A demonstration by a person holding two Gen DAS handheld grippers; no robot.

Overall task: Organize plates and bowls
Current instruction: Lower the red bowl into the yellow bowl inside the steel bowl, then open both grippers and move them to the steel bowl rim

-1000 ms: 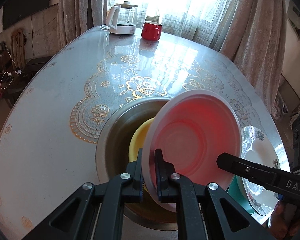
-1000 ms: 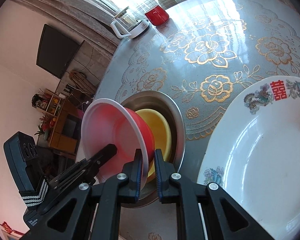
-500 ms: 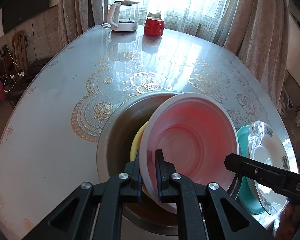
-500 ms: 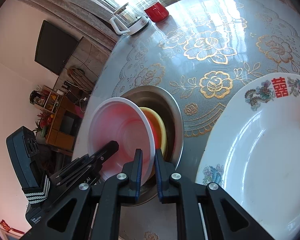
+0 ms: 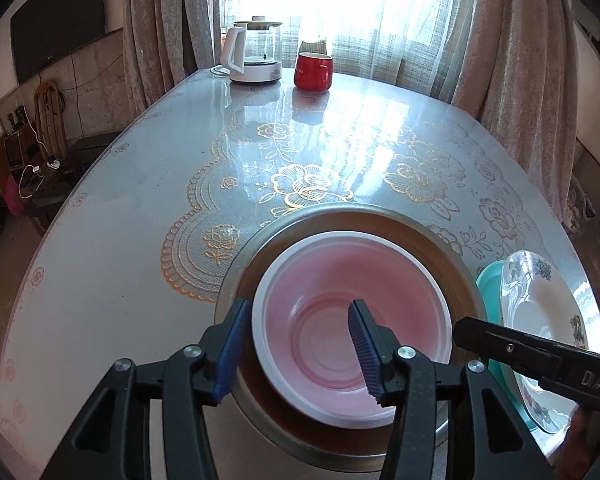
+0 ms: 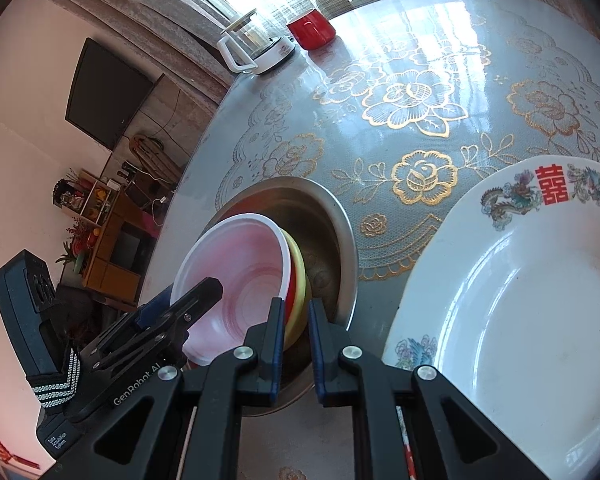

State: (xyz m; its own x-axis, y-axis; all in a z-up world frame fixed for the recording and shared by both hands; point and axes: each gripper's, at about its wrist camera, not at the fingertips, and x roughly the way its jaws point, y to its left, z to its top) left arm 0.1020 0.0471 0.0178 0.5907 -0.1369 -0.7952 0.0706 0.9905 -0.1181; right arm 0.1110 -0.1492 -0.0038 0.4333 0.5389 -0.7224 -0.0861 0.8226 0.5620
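- The left gripper (image 5: pixel 300 348), clamped on the bowl's rim a second ago, is now opening; the near rim sits between its pads, untouched.
- The right gripper (image 6: pixel 292 344) is closed on nothing, beside the basin.
- The red bowl (image 5: pixel 352 312), white-rimmed with a pale pink inside, was tilted up before; now it lies flat, nested in the yellow bowl (image 6: pixel 298 276) inside the steel basin (image 5: pixel 456 248).
- Two bowls are stacked in one basin.
- Right of it, one white patterned plate (image 5: pixel 540 304) lies on a teal plate (image 5: pixel 488 280).
- Farther off on the counter (image 5: pixel 120 240) stand one kettle (image 5: pixel 256 56) and one red mug (image 5: pixel 312 72).
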